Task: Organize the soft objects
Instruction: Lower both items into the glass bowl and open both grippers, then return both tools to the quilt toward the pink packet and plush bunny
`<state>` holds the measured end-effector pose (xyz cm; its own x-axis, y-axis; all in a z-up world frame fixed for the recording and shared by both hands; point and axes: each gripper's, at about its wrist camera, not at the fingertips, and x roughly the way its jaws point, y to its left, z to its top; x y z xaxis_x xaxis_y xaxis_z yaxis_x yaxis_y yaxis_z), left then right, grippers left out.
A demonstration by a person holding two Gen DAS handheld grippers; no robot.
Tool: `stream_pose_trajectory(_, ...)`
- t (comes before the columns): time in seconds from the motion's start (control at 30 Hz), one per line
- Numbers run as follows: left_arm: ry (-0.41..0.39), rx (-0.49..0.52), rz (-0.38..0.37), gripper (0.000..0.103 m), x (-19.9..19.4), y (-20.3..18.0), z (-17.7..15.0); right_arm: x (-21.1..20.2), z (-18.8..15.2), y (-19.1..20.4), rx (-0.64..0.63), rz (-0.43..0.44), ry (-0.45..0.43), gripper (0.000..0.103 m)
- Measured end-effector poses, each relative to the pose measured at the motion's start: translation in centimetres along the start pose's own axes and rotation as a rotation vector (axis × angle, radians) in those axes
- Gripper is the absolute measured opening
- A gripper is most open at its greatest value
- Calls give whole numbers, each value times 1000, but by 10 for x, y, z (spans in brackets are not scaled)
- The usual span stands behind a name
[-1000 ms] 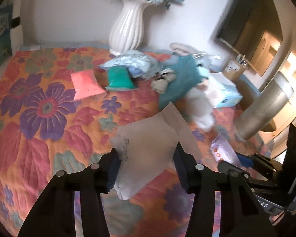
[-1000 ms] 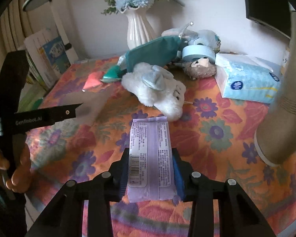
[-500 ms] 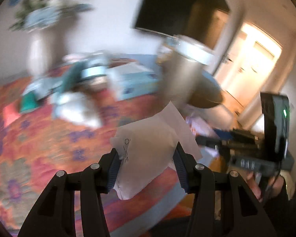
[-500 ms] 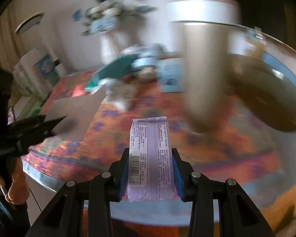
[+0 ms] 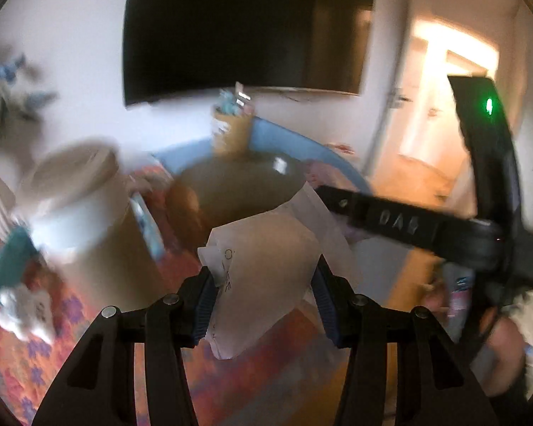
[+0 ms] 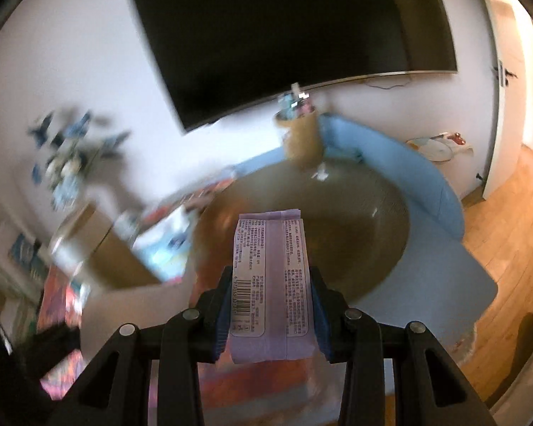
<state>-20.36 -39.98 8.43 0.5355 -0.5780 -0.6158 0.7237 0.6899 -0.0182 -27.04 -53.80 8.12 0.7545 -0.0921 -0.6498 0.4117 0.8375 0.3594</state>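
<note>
One white pouch (image 5: 266,269), one purple packet (image 6: 272,284), one round basin (image 6: 337,220), one television (image 6: 295,35).

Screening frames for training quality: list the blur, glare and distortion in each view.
Left wrist view: background smeared, doorway blown out orange, white paper pouch in the hand-held gripper sharp. Right wrist view: flowers smeared, lilac printed packet crisp; fisheye bends the dark wall screen.
</note>
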Motion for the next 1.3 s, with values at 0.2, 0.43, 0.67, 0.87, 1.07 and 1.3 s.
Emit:
stream_pose_trajectory(0.2,-6,-15,178,47,59,-15,31,45,56,-43,101,83,51,38)
stream_pose_trajectory(0.43,-5,30,256,82,76,-21,29,70,65,-53,109,100,102,64)
stream_pose_trajectory(0.67,-66,120,134,82,33,-46,17,43,54,-56,121,113,40,67)
stream_pose_trajectory(0.87,-136,125,73,82,-47,-34,8,-6,39,-44,107,135,-74,67)
stream_pose_trajectory(1.07,-226,39,145,93,-126,17,7,-60,16,-12,75,219,-211,78)
stream_pose_trajectory(1.3,-257,-108,293,94,-180,100,-5,-111,-7,67,-86,376,-330,89)
